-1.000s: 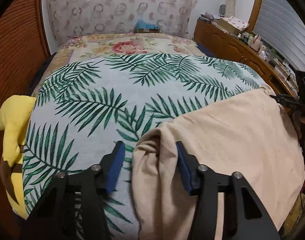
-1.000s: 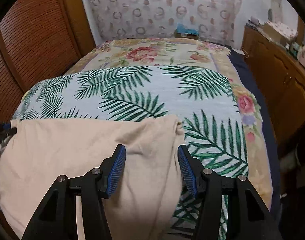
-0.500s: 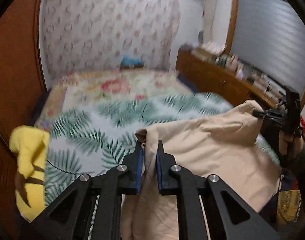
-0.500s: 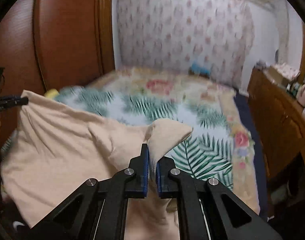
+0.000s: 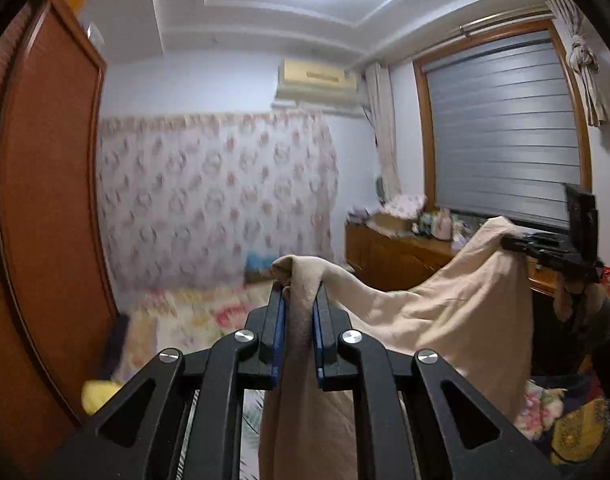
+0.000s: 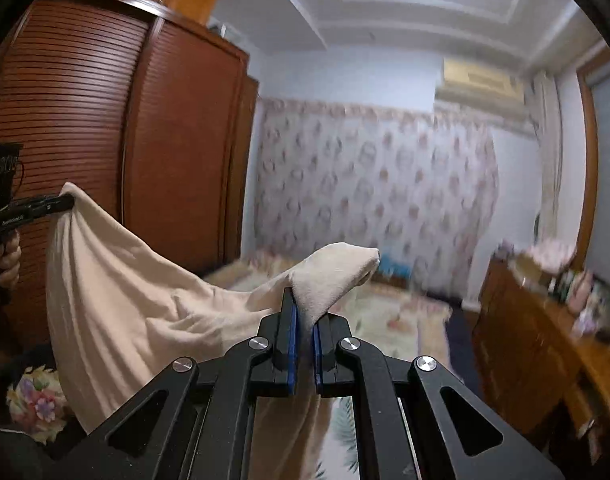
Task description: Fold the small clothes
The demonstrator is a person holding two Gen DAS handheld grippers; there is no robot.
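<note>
A beige garment hangs in the air between my two grippers, well above the bed. My left gripper is shut on one corner of it. My right gripper is shut on the other corner, and the cloth sags between them. In the left wrist view the right gripper shows at the far right, pinching the cloth. In the right wrist view the left gripper shows at the far left, doing the same.
The bed with a floral cover lies below and ahead. A brown wardrobe stands at the left. A wooden dresser with clutter runs along the right wall under a shuttered window. A yellow item lies at the bed's left edge.
Both grippers closed on the garment's corners a second ago and have since lifted it high off the bed; the cameras now tilt up toward the wall and ceiling.
</note>
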